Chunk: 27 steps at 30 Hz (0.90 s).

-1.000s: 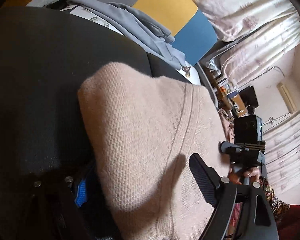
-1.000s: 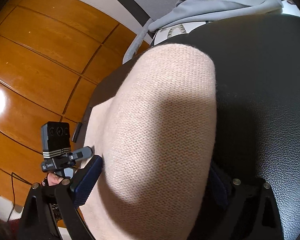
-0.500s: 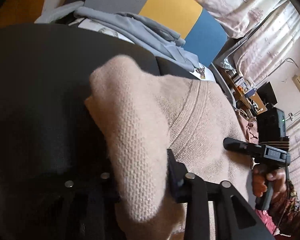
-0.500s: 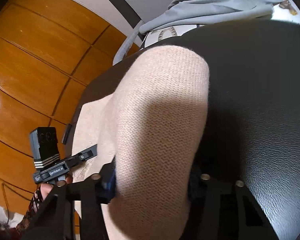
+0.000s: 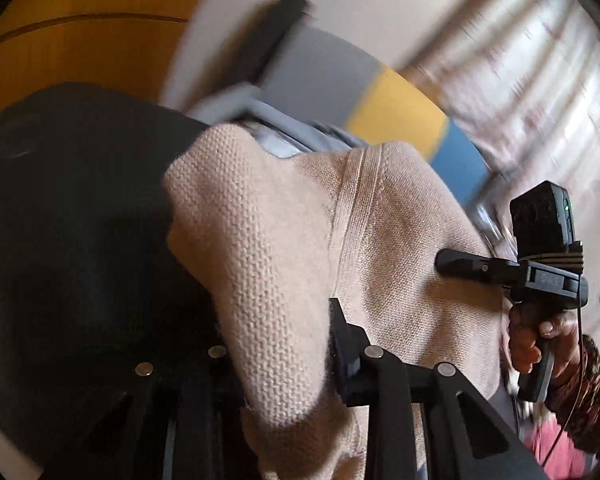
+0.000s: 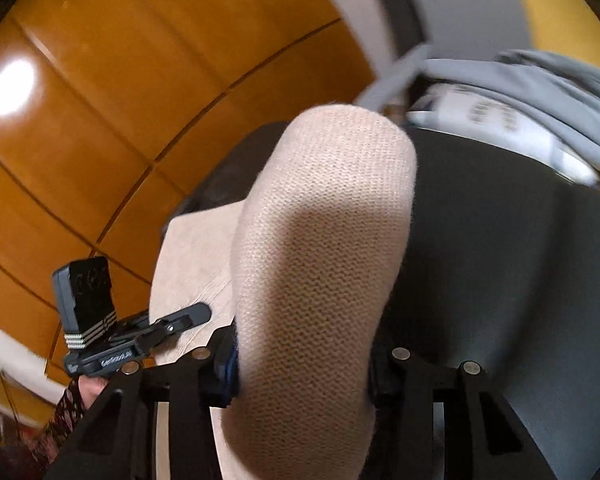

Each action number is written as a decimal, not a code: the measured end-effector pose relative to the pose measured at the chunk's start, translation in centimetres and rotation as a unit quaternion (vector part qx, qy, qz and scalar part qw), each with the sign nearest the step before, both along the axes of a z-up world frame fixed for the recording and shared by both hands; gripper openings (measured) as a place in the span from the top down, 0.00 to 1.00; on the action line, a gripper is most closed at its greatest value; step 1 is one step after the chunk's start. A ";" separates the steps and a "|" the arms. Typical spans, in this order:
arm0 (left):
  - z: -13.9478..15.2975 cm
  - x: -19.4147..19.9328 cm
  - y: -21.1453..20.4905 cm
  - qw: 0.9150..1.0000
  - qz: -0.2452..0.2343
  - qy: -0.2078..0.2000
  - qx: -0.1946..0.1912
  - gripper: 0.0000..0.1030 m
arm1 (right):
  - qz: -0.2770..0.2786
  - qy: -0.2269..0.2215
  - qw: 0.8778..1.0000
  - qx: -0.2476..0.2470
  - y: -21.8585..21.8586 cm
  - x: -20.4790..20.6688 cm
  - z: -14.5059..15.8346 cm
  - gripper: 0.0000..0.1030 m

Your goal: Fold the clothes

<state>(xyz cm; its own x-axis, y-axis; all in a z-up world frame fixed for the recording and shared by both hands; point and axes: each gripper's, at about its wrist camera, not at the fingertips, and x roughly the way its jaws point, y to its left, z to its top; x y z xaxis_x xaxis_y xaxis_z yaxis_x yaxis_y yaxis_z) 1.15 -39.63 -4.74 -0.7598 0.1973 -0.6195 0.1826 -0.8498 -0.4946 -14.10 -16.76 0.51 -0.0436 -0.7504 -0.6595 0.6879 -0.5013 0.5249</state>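
A beige knit sweater lies over a black padded surface. My left gripper is shut on a bunched fold of it, and the cloth bulges up between the fingers. In the right wrist view, my right gripper is shut on another thick fold of the sweater, which rises like a hump. Each gripper shows in the other's view, held by a hand: the right gripper over the sweater's right part, the left gripper at the sweater's left edge.
A grey garment and a white printed item lie at the far edge of the black surface. Behind them stands a grey, yellow and blue panel. Wooden wall panels are on the left, curtains on the right.
Both grippers closed from open onto folds of the sweater, then rose and tilted up with the cloth. The background is now motion-blurred.
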 end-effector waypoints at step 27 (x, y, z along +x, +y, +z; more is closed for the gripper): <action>-6.8 5.9 -21.5 0.962 0.271 -0.024 0.000 0.69 | 0.119 0.088 0.988 0.039 -28.6 -4.8 -6.3 0.40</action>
<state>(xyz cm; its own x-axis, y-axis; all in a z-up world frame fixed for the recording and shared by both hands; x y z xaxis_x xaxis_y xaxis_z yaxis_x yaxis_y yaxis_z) 7.00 -61.09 -11.54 -0.7222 -0.2199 -0.6558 0.6207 -0.6244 -0.4741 -18.87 -45.37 -5.81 0.0084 -0.7010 -0.7131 0.8683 -0.3486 0.3530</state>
